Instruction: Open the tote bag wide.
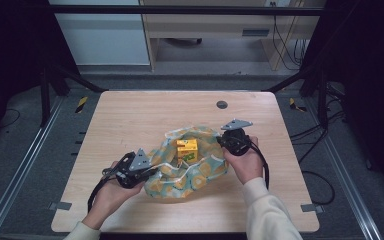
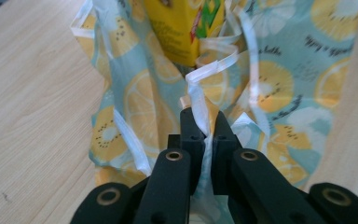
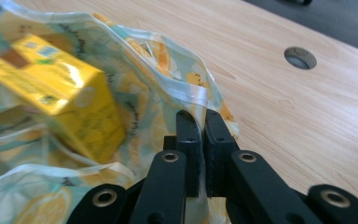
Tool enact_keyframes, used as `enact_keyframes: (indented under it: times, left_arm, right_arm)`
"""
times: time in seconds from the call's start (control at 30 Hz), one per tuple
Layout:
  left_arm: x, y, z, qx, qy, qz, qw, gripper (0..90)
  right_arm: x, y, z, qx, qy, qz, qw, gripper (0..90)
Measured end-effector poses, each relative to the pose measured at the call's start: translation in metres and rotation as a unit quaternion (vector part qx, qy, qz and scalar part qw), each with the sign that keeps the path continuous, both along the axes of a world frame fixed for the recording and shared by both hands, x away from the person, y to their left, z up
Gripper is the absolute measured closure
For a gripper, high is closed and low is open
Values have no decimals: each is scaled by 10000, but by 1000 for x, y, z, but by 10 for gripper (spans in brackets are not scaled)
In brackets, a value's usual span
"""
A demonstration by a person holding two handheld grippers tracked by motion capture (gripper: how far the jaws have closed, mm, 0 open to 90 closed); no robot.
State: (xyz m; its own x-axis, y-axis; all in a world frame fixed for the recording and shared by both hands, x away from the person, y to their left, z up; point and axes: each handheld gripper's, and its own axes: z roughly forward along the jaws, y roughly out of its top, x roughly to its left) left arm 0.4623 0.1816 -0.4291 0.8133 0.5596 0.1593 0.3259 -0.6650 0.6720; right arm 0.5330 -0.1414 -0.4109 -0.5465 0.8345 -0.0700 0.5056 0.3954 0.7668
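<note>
Nearest me, my left hand (image 1: 111,192) comes in from the bottom edge holding the left gripper (image 1: 147,172), which sits at the near-left corner of the bag (image 1: 190,175). In the left gripper view its jaws are closed together on a white ribbon (image 2: 205,93) that runs along the bag's edge, with the fabric bunched between and below them. The bag is thin cloth, pale blue-green with lemon slices printed on it, lying crumpled near the middle of the table (image 1: 130,115) and a little toward me. My right hand (image 1: 246,164) reaches in on the other side, and the right gripper (image 1: 222,142) meets the bag's far-right rim. In the right gripper view those jaws are pressed together on the white-hemmed rim (image 3: 186,93), which is lifted off the wood there. Between the two grippers the bag's mouth lies open, and a yellow carton (image 1: 187,149) rests inside it, tilted; its printing is too blurred for me to read, so I cannot say what it holds. Beyond the bag the wood is bare up to a small round grommet (image 1: 222,104) near the far edge, and past the table there is grey floor and a pale cabinet (image 1: 215,25).
</note>
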Motion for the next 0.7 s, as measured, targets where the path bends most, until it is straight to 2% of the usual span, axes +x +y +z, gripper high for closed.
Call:
enact_keyframes:
  times: [0.1,0.2,0.3,0.5,0.7]
  left_arm:
    - [6,-2,-8,119,95,26,9999,875]
    - [11,-3,-15,233,160,79,9996,874]
    - [14,-3,-21,244,216,116,9994,874]
    - [12,-2,-29,275,299,98,9991,873]
    - [10,-2,-35,295,318,86,9990,873]
  right_arm:
    - [13,3,-15,-102,242,-36,9996,877]
    - [16,4,-21,-140,340,-47,9993,878]
    - [21,5,-28,-159,445,-67,9989,880]
    - [23,-7,-38,-142,615,-224,9978,884]
    - [22,-16,-43,-157,714,-259,9970,884]
